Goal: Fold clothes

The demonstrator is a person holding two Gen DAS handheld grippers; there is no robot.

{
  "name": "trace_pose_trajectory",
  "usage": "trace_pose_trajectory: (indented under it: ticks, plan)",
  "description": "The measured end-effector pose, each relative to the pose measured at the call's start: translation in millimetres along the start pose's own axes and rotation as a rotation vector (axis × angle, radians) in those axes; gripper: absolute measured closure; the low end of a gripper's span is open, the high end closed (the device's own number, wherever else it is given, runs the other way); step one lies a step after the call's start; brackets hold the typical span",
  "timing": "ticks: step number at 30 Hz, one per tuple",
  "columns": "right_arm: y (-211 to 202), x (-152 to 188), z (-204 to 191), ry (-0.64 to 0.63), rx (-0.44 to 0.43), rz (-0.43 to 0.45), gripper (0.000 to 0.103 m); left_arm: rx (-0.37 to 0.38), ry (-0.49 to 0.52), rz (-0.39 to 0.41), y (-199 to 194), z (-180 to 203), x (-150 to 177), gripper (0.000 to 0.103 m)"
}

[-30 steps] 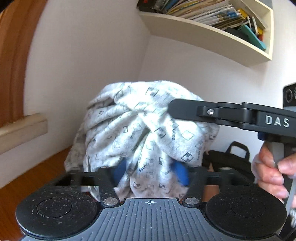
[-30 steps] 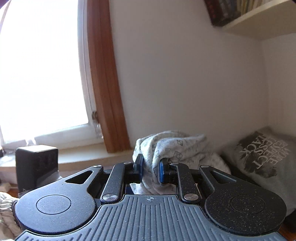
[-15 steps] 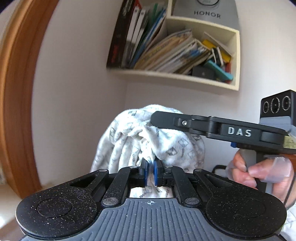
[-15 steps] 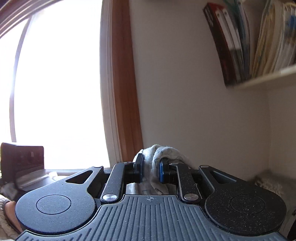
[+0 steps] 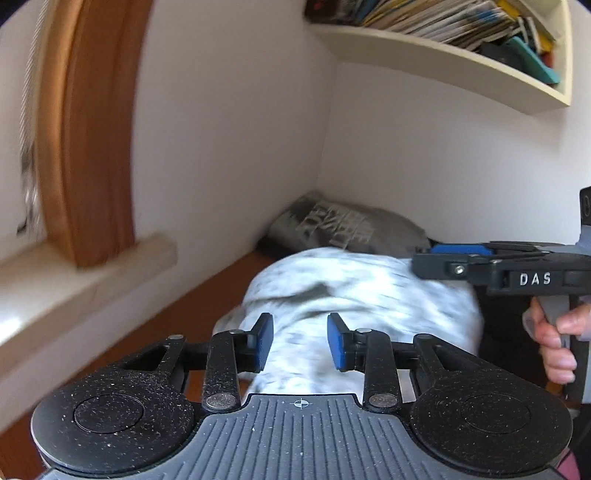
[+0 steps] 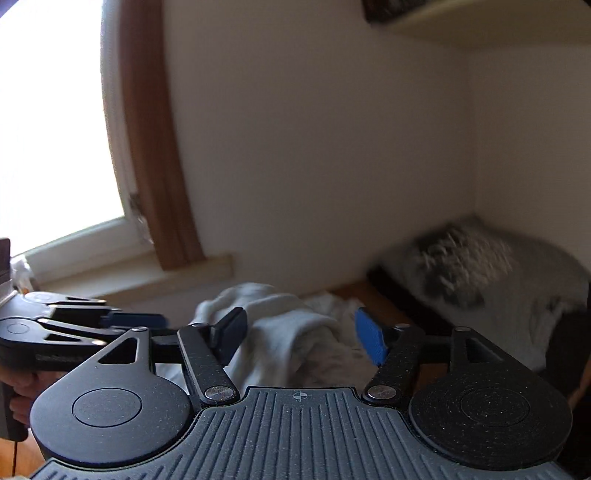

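— What's that pale heap they're working on?

— A soft knit garment (image 5: 354, 295), whitish with a small dark print, though it's blurring so much the pattern is smearing into grey flecks. It's lying bunched and rounded on the brown wooden surface (image 5: 207, 295), near the corner of the room.

— Are the tools gripping it?

— No. The left tool (image 5: 300, 341) is standing with its blue ribbed pads apart; its jaws have just been opening, and the cloth is showing between them without being pinched. The right tool (image 6: 301, 336) is gaping wider, jaws just opened as well, with folds of the garment lying loose in the gap.

— And what are the tools made of?

— Black speckled plastic, round discs at the base, a ridged grey plate in the middle, thin linkage arms running out to the pads. From the left one's camera the right tool is showing side-on, and a hand (image 5: 557, 343) is curling round its grey handle.

— What's behind the heap?

— A grey tee (image 5: 343, 227) with pale block lettering, lying folded in the corner just past the garment. I can't read the words; they're smudging. The near edge of it is hiding behind the white cloth.

— Anything above?

— A cream shelf (image 5: 436, 55), curving in the lens, stacked with books (image 5: 443, 16) that are getting cut off at the top. To the left a brown wooden window frame (image 5: 88, 129) is rising from a pale sill (image 5: 92, 269).
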State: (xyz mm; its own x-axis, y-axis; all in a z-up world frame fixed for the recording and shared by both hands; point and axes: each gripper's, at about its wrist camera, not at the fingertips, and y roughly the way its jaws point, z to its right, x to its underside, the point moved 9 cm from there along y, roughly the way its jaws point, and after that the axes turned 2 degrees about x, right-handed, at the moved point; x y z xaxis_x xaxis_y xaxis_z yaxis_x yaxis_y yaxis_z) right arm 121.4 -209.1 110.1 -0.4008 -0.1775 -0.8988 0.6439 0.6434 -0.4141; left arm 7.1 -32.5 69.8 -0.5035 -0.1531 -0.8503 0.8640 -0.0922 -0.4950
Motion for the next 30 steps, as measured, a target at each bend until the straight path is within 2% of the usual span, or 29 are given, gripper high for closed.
trace_pose_trajectory:
  ticks: [4, 7, 11, 14, 18, 21, 24, 26, 30]
  plan:
    - [4.7, 13.6, 13.9, 0.014, 0.005, -0.017, 0.038, 0.018, -0.042, 0.004, -2.8, -8.9, 28.6, 0.068]
    - [2.1, 22.6, 17.2, 0.015, 0.002, -0.03, 0.038, 0.023, -0.024, 0.017, -6.3, -5.5, 43.1, 0.051]
    - [-16.6, 27.4, 1.4, -0.004, -0.013, -0.028, 0.038, 0.011, 0.042, 0.011, -11.7, 1.9, 65.3, 0.048]
    - [-29.0, 26.7, -4.3, -0.01, -0.02, -0.01, 0.038, 0.025, 0.036, 0.026, -18.8, 5.3, 73.1, 0.041]
    - [-43.4, 29.8, -13.4, -0.033, -0.024, 0.002, 0.038, 0.058, 0.013, 0.052, -22.7, 7.2, 77.1, 0.041]
    - [-51.0, 38.6, -25.4, -0.059, -0.035, -0.026, 0.038, 0.061, 0.012, 0.054, -20.5, 4.8, 83.0, 0.038]
    - [-59.7, 46.7, -38.2, -0.095, -0.047, -0.044, 0.036, 0.056, -0.002, 0.046, -19.3, -2.8, 85.6, 0.038]
    - [-66.2, 50.3, -46.1, -0.103, -0.064, -0.045, 0.03, 0.05, -0.014, 0.048, -19.5, -8.6, 85.8, 0.038]
    - [-68.5, 58.9, -59.8, -0.14, -0.062, -0.068, 0.03, 0.033, -0.035, 0.054, -19.2, -18.8, 85.3, 0.036]
